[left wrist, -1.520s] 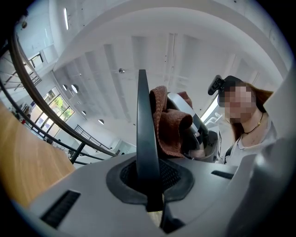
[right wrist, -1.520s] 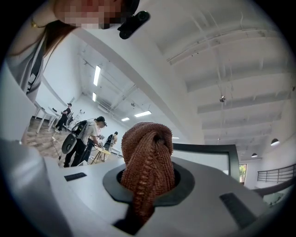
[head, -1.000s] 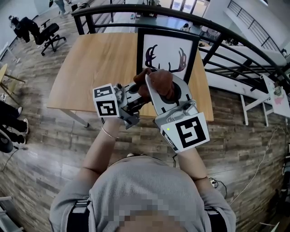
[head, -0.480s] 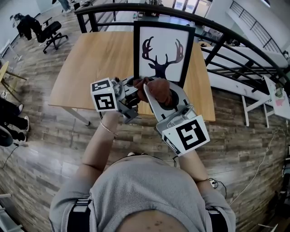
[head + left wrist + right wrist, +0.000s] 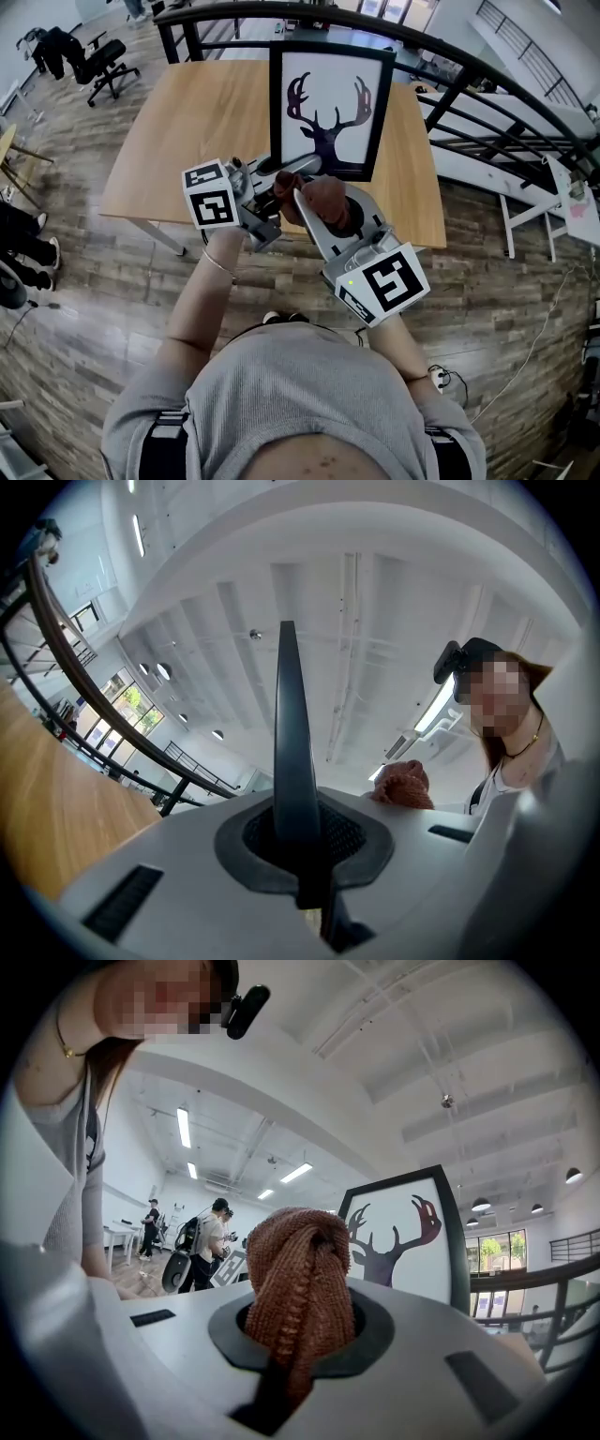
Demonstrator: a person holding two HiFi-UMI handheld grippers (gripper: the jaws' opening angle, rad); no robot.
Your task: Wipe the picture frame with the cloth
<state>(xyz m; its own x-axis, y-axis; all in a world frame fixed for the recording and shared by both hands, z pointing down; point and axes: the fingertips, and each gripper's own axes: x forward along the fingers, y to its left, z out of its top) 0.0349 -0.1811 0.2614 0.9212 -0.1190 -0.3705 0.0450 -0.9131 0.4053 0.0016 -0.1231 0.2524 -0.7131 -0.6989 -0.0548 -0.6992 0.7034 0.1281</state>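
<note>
I've got the right gripper point(image 5: 298, 1283) clamped tight on the cloth point(image 5: 326, 199). Its jaws are closed on a rust-brown knitted bundle that bulges up out of them. The picture frame point(image 5: 325, 105) stands upright in front of me on the wooden table point(image 5: 187, 122). It has a black border and a white sheet with a dark antlered deer head on it.

The cloth sits on my side of the frame, just below its bottom edge as I look down. In the right gripper view the frame rises beyond the cloth and a little to the right. I can't tell whether the two are touching.

My left gripper point(image 5: 285, 644) is closed too. Its jaws are pressed together into one thin dark blade and I see nothing between them. It's also on my side of the frame, near the lower left corner, with its tips right beside the cloth. Its view tilts up toward the ceiling, and the brown bundle peeks over the edge of the gripper body there.

Both marker cubes face up at me, the left one point(image 5: 213, 197) and the right one point(image 5: 386, 280), and both are nearer to me than the frame. A dark curved railing point(image 5: 487, 89) runs past the frame's far side and off to its right.
</note>
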